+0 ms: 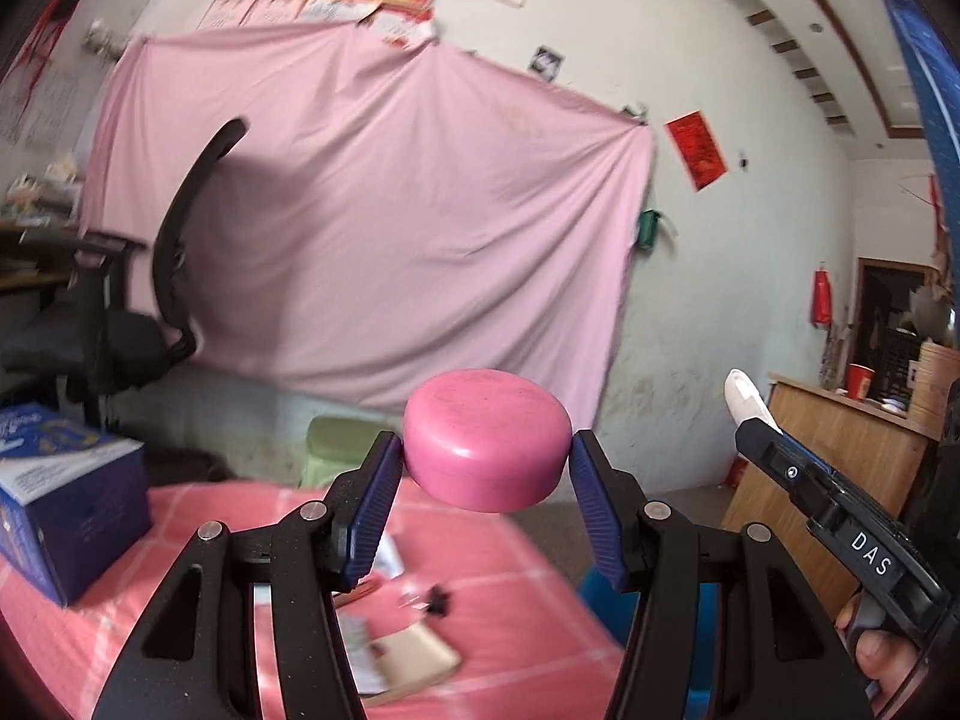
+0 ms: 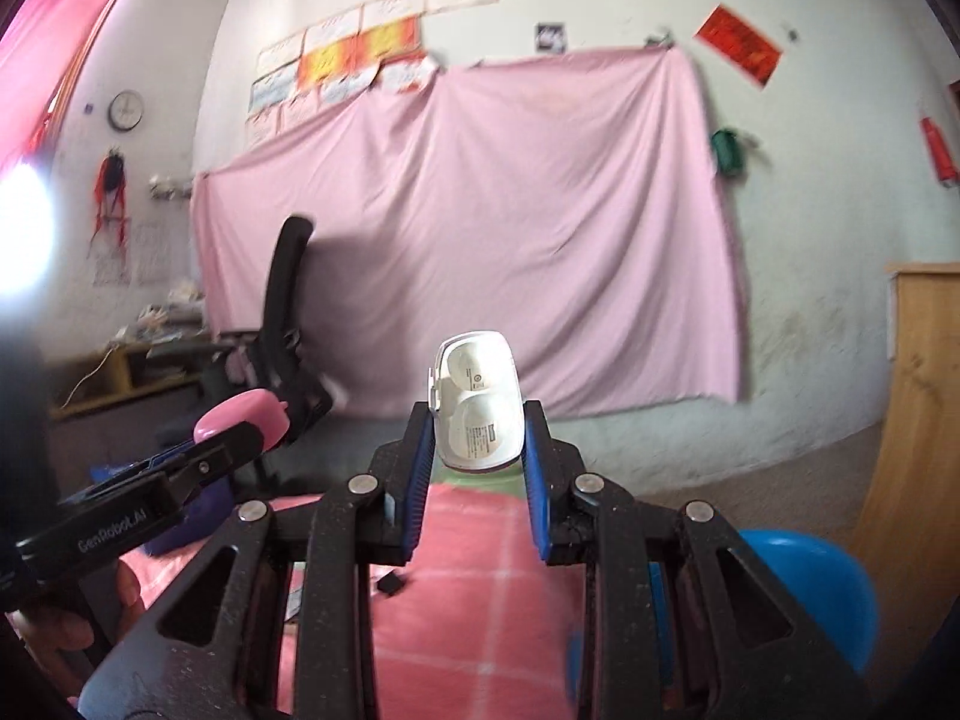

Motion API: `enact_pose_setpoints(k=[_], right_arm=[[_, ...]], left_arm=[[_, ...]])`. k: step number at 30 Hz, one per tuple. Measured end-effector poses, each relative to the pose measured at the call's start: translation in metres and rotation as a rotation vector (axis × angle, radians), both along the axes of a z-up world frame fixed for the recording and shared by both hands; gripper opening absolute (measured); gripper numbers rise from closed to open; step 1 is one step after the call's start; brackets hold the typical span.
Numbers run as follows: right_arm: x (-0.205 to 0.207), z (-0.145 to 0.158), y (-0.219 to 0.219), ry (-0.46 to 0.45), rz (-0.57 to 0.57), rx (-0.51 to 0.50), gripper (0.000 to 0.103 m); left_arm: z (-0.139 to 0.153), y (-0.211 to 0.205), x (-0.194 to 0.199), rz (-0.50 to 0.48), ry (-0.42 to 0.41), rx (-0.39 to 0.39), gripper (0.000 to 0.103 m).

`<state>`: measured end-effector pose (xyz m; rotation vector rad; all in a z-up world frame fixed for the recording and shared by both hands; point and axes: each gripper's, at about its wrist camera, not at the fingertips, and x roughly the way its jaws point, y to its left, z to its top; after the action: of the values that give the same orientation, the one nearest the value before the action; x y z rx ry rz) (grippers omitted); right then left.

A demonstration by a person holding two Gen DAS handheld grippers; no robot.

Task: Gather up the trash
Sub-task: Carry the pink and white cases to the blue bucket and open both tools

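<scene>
Left wrist view: left tongs (image 1: 486, 461) clamp a round pink lid (image 1: 486, 444) above the pink-checked bed (image 1: 528, 564); right tongs (image 2: 478, 429) grip a white plastic case (image 2: 478, 402), both raised.

Pink round container (image 1: 486, 447) in left claw (image 1: 486, 459)

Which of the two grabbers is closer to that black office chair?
Left. The left gripper, clamped on a pink round lid, is held on the side where the black office chair stands; the right gripper, holding a white case, is farther over, towards the wooden cabinet.
</scene>
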<state>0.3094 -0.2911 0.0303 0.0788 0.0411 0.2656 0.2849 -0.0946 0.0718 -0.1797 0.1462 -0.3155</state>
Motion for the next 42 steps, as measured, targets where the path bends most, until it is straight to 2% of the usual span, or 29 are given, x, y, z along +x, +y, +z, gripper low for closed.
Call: enact_pose_setpoints(k=[7,11,16,20,32,38,42], right_arm=[[-0.018,0.005,-0.041,-0.039,-0.102,0.018,0.046],[-0.027,0.001,-0.069,-0.026,-0.151,0.024,0.046],[-0.031,-0.009,-0.095,0.028,-0.202,0.044,0.046],[-0.026,-0.018,-0.115,0.107,-0.229,0.078,0.046],[0.006,-0.054,-0.147,0.343,-0.250,0.171,0.047],[0.017,-0.063,-0.154,0.407,-0.251,0.194,0.047],[0.023,-0.067,-0.160,0.430,-0.262,0.210,0.048]], left_arm=[[0.011,-0.058,0.003,-0.100,-0.025,0.012,0.052],[0.010,-0.092,0.008,-0.154,-0.018,0.033,0.052],[0.001,-0.127,0.016,-0.212,0.028,0.044,0.052],[-0.010,-0.147,0.027,-0.251,0.101,0.056,0.052],[-0.048,-0.183,0.068,-0.330,0.417,0.093,0.052],[-0.057,-0.187,0.079,-0.328,0.506,0.112,0.052],[-0.058,-0.184,0.082,-0.335,0.522,0.098,0.055]])
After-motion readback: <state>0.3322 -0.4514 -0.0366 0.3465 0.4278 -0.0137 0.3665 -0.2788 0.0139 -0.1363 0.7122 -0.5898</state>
